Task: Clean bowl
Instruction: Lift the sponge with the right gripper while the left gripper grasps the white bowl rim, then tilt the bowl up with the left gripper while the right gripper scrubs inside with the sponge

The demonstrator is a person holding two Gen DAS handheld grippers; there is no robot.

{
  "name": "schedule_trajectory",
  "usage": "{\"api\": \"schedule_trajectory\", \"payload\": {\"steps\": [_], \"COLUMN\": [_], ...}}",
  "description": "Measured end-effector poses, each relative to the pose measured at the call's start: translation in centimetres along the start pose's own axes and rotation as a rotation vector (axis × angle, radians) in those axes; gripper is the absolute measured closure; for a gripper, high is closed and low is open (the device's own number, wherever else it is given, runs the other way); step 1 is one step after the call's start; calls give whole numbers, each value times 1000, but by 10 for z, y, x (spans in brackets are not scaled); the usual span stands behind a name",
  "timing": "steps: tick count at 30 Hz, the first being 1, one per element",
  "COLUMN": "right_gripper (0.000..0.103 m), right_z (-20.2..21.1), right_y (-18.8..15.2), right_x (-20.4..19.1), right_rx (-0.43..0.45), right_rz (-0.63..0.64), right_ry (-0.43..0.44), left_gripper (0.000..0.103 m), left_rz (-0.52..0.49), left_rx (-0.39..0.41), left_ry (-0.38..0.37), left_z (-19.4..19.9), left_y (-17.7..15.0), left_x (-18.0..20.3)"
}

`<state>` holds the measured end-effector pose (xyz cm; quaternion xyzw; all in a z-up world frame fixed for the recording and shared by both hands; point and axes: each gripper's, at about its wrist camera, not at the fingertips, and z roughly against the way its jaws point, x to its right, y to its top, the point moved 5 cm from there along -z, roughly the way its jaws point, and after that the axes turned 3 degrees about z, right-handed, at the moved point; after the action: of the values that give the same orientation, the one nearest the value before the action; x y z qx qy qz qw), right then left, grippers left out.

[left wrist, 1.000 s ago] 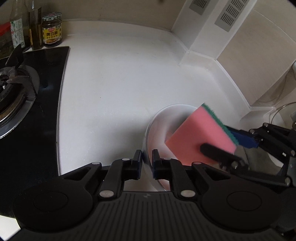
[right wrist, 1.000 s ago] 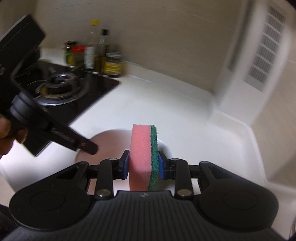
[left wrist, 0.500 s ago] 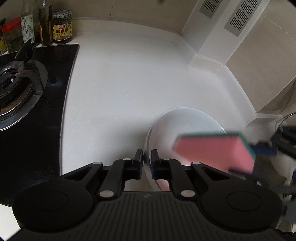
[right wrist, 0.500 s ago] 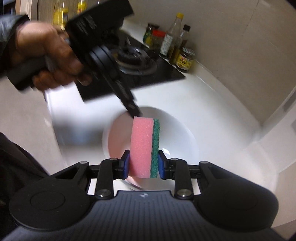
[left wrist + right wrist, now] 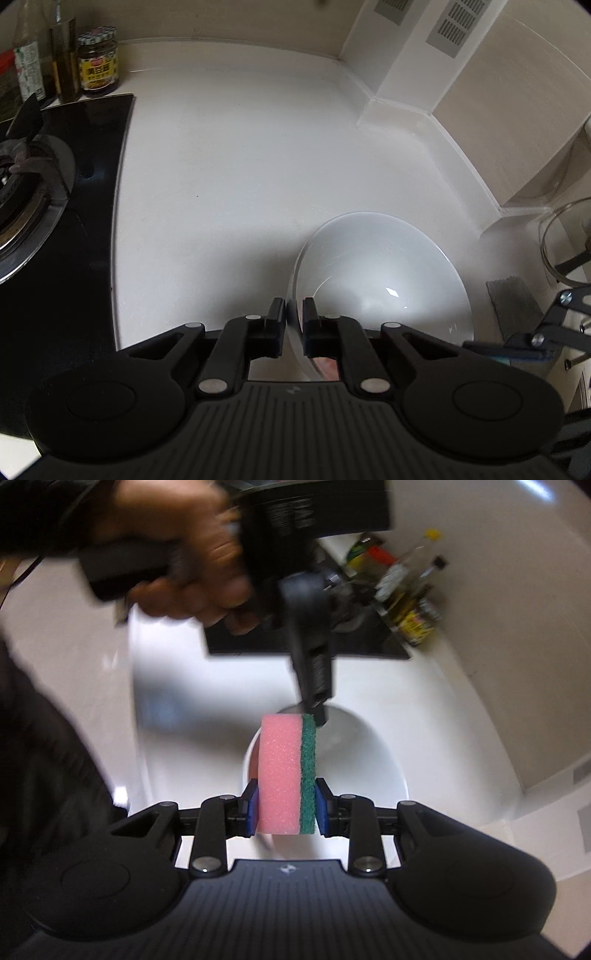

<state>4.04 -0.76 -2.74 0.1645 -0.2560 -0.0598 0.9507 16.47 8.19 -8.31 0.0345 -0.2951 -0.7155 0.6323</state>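
Note:
A white bowl (image 5: 380,280) sits on the white counter, tilted. My left gripper (image 5: 294,314) is shut on the bowl's near rim. The bowl also shows in the right wrist view (image 5: 354,753), where the left gripper (image 5: 314,705) pinches its far rim. My right gripper (image 5: 284,805) is shut on a pink sponge with a green scouring side (image 5: 286,775) and holds it above the bowl's near side. In the left wrist view only part of the right gripper (image 5: 524,347) shows at the right edge, and the sponge is out of sight.
A black gas hob (image 5: 55,206) lies at the left of the counter. Bottles and a jar (image 5: 98,62) stand behind it against the wall. A glass lid (image 5: 569,243) and a grey cloth (image 5: 513,306) lie at the right. The wall corner (image 5: 399,103) bounds the back.
The right gripper has drawn the sponge out of the bowl and off to the right, leaving the left wrist view. The right view now looks down steeply. The left gripper still holds the rim.

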Motion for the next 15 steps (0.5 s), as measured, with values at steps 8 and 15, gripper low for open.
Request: {"api": "schedule_trajectory", "payload": {"steps": [8,15], "right_gripper": [77,77], "right_z": [2,-1], "right_y": [15,10], "right_x": [-28,-42], "right_rx": [-73,-114], "right_rz": [82,175], "right_ry": [-56,-129], "left_gripper": [98,93], "left_rz": [-85,-6], "left_rx": [-29,-48], "left_ry": [-48,-39], "left_z": [-15,-9], "left_y": [17,6], "left_x": [9,6]}}
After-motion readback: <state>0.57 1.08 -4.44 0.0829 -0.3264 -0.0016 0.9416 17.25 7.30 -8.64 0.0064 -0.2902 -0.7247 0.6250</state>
